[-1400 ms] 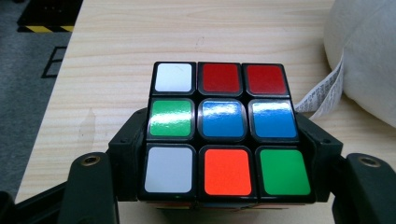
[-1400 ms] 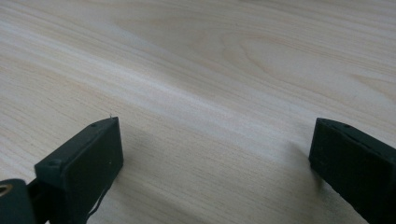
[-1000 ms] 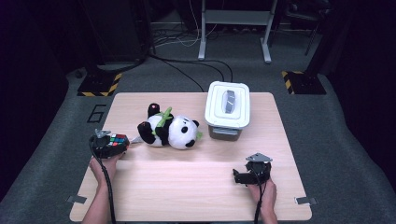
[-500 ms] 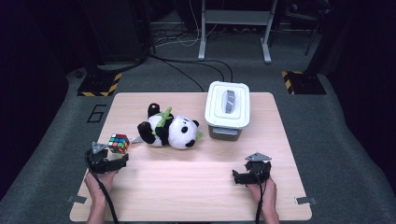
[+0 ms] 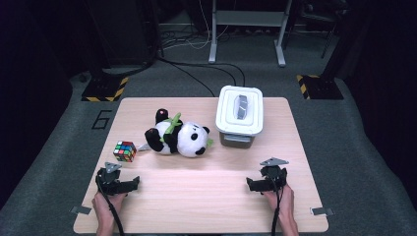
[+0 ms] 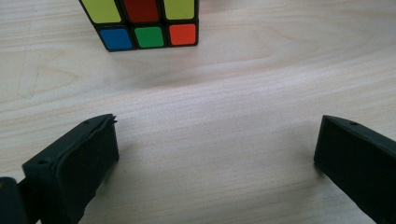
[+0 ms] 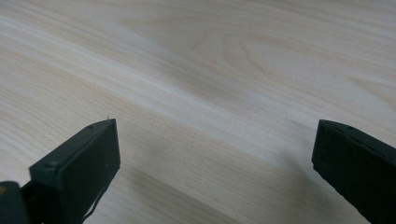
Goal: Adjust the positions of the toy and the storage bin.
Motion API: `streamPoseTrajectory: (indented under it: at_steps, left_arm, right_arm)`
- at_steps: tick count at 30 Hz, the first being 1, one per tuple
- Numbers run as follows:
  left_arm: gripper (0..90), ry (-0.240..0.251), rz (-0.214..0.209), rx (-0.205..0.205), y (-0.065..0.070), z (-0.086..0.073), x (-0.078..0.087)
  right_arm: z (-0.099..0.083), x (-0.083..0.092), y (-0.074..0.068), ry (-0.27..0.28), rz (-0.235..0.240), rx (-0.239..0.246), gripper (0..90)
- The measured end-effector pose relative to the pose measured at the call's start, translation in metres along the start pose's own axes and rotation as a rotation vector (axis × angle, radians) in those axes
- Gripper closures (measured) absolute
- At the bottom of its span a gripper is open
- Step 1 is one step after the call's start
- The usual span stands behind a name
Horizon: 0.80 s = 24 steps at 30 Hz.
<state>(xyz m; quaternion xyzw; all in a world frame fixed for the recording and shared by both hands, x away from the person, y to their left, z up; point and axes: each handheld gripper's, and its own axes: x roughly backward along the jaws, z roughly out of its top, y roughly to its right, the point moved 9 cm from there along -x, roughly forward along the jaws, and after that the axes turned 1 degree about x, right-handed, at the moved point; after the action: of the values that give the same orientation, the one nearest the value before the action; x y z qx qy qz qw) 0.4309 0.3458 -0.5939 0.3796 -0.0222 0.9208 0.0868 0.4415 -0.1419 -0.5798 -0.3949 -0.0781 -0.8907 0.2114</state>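
Nearest to us, at the front edge of the wooden table (image 5: 196, 206), our two hands rest on the surface, each holding a gripper. Our left gripper (image 5: 129, 184) lies near the front left corner; in the left gripper view (image 6: 215, 154) its black jaws stand wide apart with bare wood between them, gripping nothing. Our right gripper (image 5: 253, 184) sits toward the front right, and in the right gripper view (image 7: 215, 154) its jaws are likewise spread wide over plain tabletop, holding nothing.

Just beyond our left gripper we see the puzzle cube (image 5: 125, 151), standing free on the table, apart from the jaws; in the left gripper view the cube (image 6: 142, 23) shows yellow, red, blue, green and orange tiles at the top of the picture.

Farther in, near the table's middle, a plush panda (image 5: 179, 137) lies on its side with green trim across its body. Just right of it stands a white lidded box (image 5: 239, 115), its lid on. Beyond the table we see grey carpet with black cables (image 5: 196, 73) and the legs of a metal stand (image 5: 246, 34).
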Motion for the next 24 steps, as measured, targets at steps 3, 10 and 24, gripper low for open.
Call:
streamPoseTrajectory:
  at_steps: [3, 10, 24]
  left_arm:
    - [0.0, 0.014, 0.004, -0.006, 0.000, 0.000, 0.000]
    - [0.0, 0.003, -0.005, -0.018, -0.001, -0.001, 0.000]
    - [0.0, -0.003, -0.012, -0.027, 0.001, -0.001, 0.001]
  right_arm:
    - [0.009, 0.010, 0.005, 0.005, -0.011, -0.001, 0.8]
    - [0.034, 0.030, 0.008, 0.048, 0.007, 0.007, 1.1]
    - [0.124, 0.063, -0.001, 0.124, 0.019, 0.059, 3.5]
